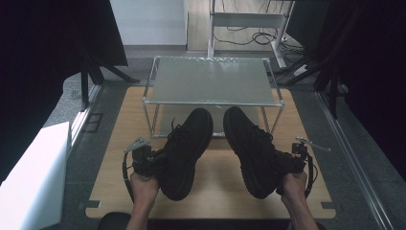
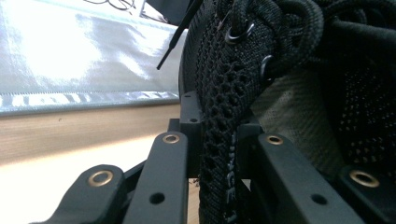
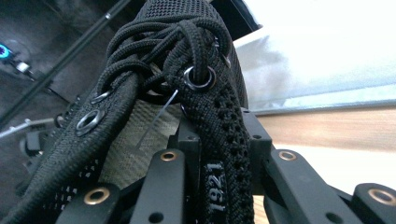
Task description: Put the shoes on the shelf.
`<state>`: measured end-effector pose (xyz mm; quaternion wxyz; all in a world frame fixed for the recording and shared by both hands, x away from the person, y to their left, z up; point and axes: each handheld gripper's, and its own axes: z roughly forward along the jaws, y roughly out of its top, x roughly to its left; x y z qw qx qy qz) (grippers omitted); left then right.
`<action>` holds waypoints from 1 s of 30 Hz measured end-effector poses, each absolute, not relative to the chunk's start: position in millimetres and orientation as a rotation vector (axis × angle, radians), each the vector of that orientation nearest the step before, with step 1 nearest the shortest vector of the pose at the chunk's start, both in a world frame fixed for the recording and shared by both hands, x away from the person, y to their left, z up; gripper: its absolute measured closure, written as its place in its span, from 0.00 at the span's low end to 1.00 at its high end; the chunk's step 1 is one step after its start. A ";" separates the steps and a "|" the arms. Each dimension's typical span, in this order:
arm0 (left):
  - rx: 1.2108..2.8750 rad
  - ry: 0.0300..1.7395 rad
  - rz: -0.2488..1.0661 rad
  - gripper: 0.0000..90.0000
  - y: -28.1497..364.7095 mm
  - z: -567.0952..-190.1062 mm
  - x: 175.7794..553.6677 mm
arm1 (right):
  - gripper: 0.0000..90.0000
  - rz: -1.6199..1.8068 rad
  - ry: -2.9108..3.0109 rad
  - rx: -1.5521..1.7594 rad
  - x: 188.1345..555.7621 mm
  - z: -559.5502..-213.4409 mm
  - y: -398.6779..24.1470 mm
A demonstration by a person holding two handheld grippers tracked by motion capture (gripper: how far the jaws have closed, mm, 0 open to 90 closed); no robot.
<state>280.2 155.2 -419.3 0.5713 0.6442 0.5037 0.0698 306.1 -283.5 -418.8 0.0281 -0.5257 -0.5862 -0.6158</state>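
Two black shoes are up in the air above the wooden tabletop (image 1: 215, 191). Each one hangs from a gripper, with its toe pointing away toward the twelve o'clock side.

The left shoe (image 1: 186, 151) is at about seven o'clock from the middle of the high view. The left gripper (image 1: 152, 160) holds it by the outer side of its collar, at the shoe's nine o'clock. In the left gripper view, the jaws are clenched on the knit edge of the left shoe (image 2: 219, 140), one jaw on each side of the thin cloth. The black laces (image 2: 280, 28) bunch up at the top of that view, near one o'clock.

The right shoe (image 1: 251, 148) is at about five o'clock from the middle of the high view. The right gripper (image 1: 291, 162) holds it by the outer side of its collar, at the shoe's three o'clock. In the right gripper view, the jaws are pressed tight on the edge of the right shoe (image 3: 219, 140), close under a metal lace ring (image 3: 198, 77).

The two shoes sit side by side with a small gap between them, not touching. Their toes are just in front of a metal rack (image 1: 210, 84) with a shiny flat top, which stands at the twelve o'clock end of the tabletop.

A hand (image 1: 143, 184) holds the left gripper at the bottom of the high view.
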 end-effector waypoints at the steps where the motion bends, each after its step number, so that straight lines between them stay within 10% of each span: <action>1: 1.506 1.181 0.164 0.88 155.5 -418.1 280.6 | 0.84 -1.907 -1.797 -1.618 307.3 -417.3 -282.7; 30: 1.380 1.216 0.118 0.87 151.3 -381.3 319.6 | 0.84 -1.943 -1.697 -1.628 343.4 -375.8 -251.4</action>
